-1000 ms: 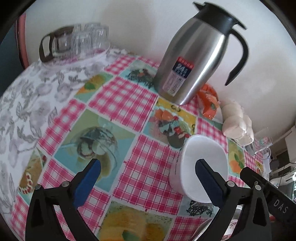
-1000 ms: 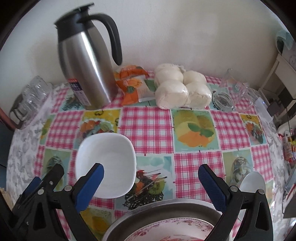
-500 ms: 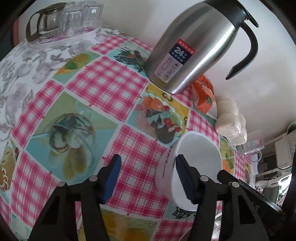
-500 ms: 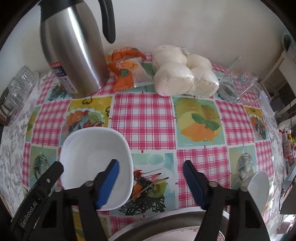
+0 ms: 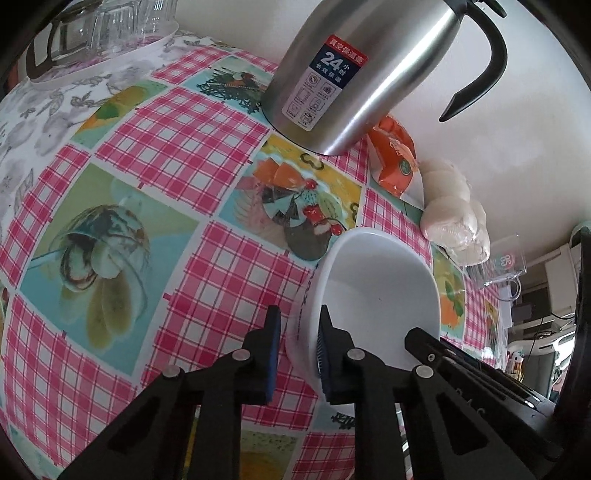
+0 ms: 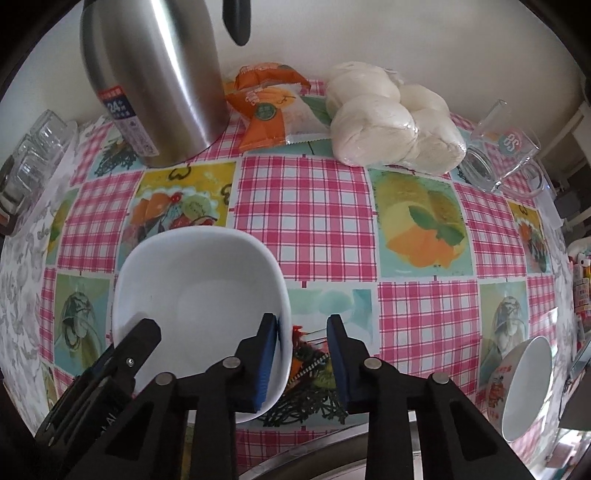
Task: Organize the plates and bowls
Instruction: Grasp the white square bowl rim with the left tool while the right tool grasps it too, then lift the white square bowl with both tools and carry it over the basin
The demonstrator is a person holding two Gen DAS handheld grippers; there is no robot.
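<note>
A square white bowl sits on the checked tablecloth, also in the right wrist view. My left gripper straddles its left rim, one blue pad outside and one inside, nearly closed on the wall. My right gripper straddles the bowl's right rim, its left pad inside the bowl and its right pad outside with a gap still showing. A second bowl with a printed outside lies tilted at the table's right edge.
A steel thermos jug stands behind the bowl, with an orange snack packet and bagged white buns beside it. A glass mug lies at right, glasses on a tray at far left. A metal basin rim is near me.
Both grippers moved forward onto the white bowl and narrowed from wide open to nearly closed around opposite rims.
</note>
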